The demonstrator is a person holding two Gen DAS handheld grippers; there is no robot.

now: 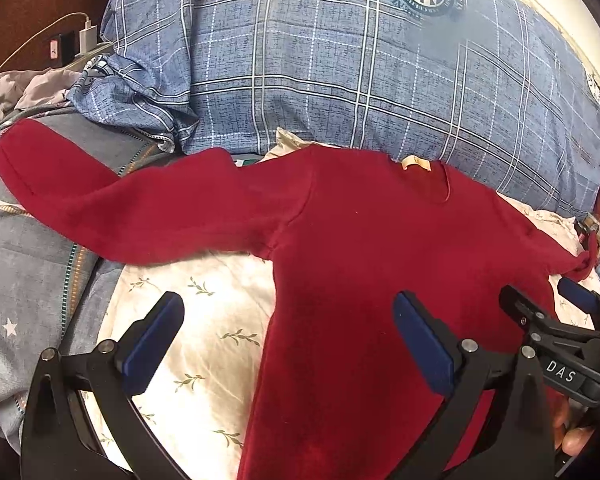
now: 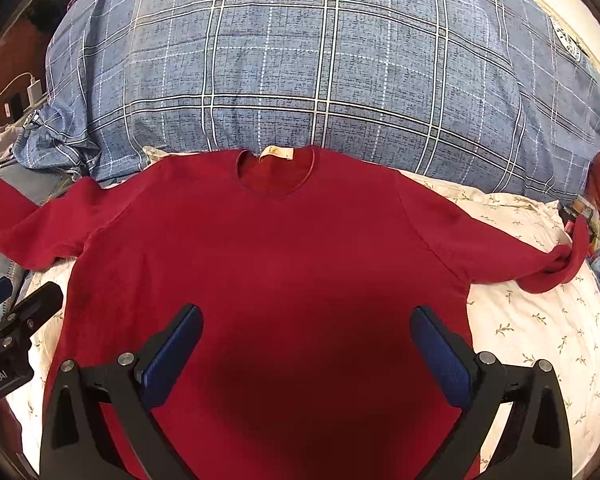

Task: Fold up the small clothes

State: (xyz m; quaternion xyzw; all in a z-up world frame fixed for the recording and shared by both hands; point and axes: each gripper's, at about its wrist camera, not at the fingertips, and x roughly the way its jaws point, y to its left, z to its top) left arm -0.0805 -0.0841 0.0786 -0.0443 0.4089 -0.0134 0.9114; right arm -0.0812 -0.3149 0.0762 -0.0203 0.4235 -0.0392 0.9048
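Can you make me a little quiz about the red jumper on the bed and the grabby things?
1. True or false: the red jumper is already folded in half.
2. What lies just past the jumper's neck? A) blue checked pillow B) a teddy C) a book
3. Fill in: the left hand-held gripper and the right hand-held gripper both have their jaws wide ____.

Key:
1. False. It lies flat with both sleeves spread out on the leaf-print sheet.
2. A, the blue checked pillow.
3. Open, holding nothing.
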